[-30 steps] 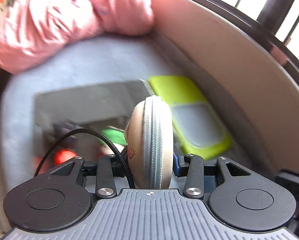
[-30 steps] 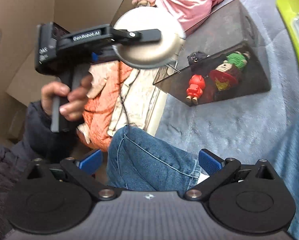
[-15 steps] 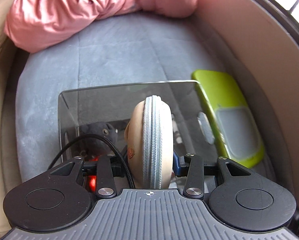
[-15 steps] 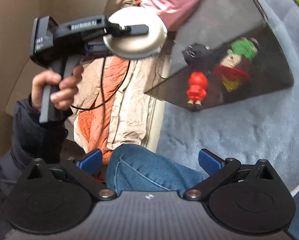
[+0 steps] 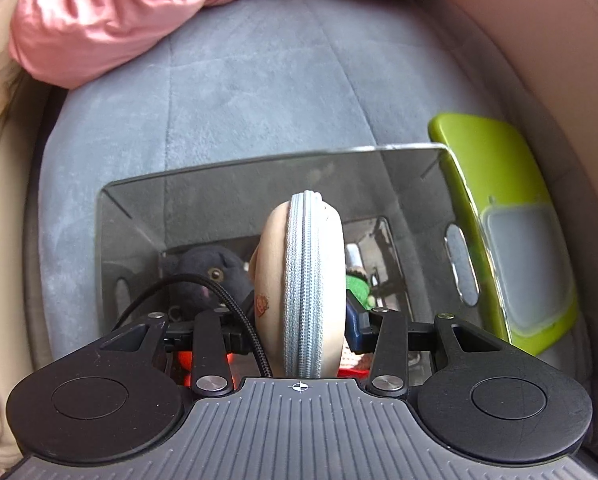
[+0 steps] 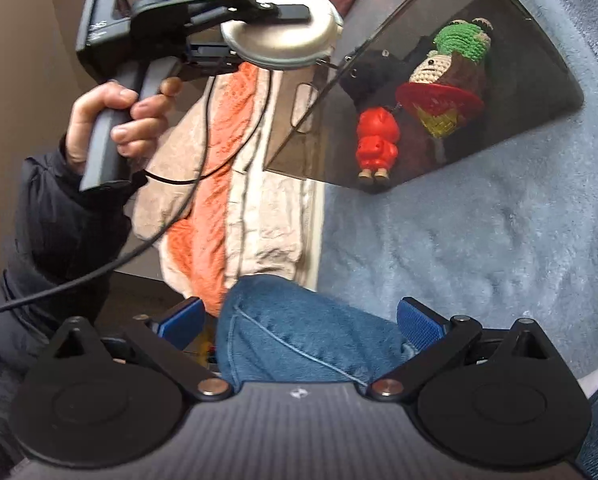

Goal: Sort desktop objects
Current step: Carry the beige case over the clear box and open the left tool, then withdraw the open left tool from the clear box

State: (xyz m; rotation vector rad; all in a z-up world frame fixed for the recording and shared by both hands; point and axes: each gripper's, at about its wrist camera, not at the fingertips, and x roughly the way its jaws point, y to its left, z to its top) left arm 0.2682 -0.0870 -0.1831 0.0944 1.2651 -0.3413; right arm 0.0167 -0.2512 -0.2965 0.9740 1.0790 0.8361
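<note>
Left claw [image 5: 305,320] clamped on round zip pouch [image 5: 303,280] hiding bin [image 5: 235,184] toys, right claw [image 6: 299,320] wide open.

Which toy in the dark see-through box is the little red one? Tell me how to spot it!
Find the smoky see-through box on the blue-grey blanket. Inside, near its front corner, lies a small red figure beside a black plush and a crocheted doll with a green hat. It is the only smooth, all-red plastic toy; the others are soft.
</note>
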